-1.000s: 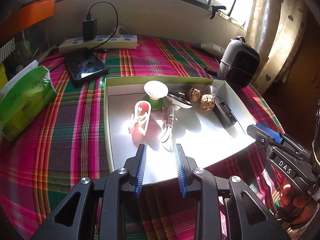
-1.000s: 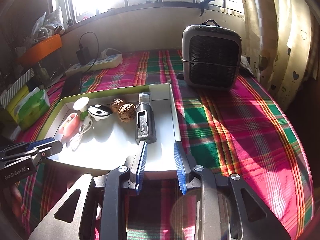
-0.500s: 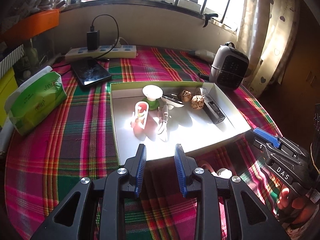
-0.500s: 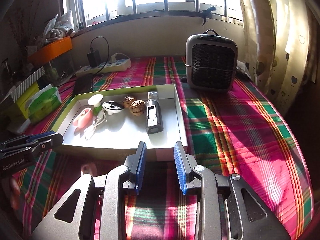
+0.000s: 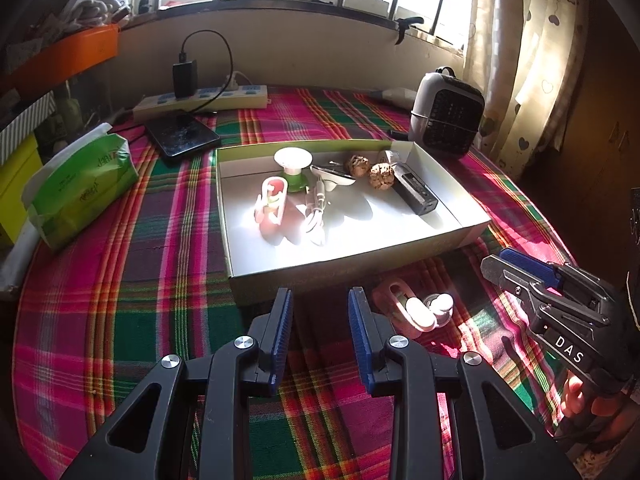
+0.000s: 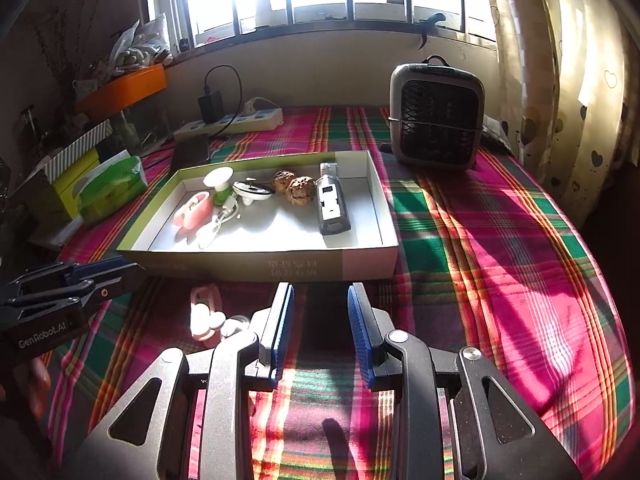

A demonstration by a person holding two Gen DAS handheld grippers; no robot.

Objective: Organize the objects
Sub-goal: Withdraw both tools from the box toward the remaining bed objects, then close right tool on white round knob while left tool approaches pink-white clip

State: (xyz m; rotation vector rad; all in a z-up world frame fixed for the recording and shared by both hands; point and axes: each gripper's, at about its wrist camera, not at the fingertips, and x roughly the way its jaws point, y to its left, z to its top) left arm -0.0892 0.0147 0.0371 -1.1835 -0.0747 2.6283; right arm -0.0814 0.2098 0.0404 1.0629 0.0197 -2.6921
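A shallow white box with green sides (image 5: 472,228) (image 6: 384,220) lies on the plaid cloth. It holds a pink clip (image 5: 272,204), a green and white stand (image 5: 294,160), a white cable (image 5: 316,216), two walnuts (image 5: 380,176) (image 6: 300,190) and a dark rectangular device (image 5: 416,194) (image 6: 332,208). A pink clip with white earbuds (image 5: 416,310) (image 6: 206,314) lies on the cloth in front of the box. My left gripper (image 5: 320,320) is open and empty, near the box's front wall. My right gripper (image 6: 320,320) is open and empty, just right of the earbuds.
A small grey heater (image 6: 436,120) stands at the back right. A power strip with charger (image 5: 200,96), a dark phone (image 5: 182,138) and a green tissue pack (image 5: 80,188) are at the back left. Boxes and an orange tray (image 6: 124,88) line the left side.
Both grippers have pulled back and up from the box. The pink clip with earbuds in front of the box has come into view. Both stay open.
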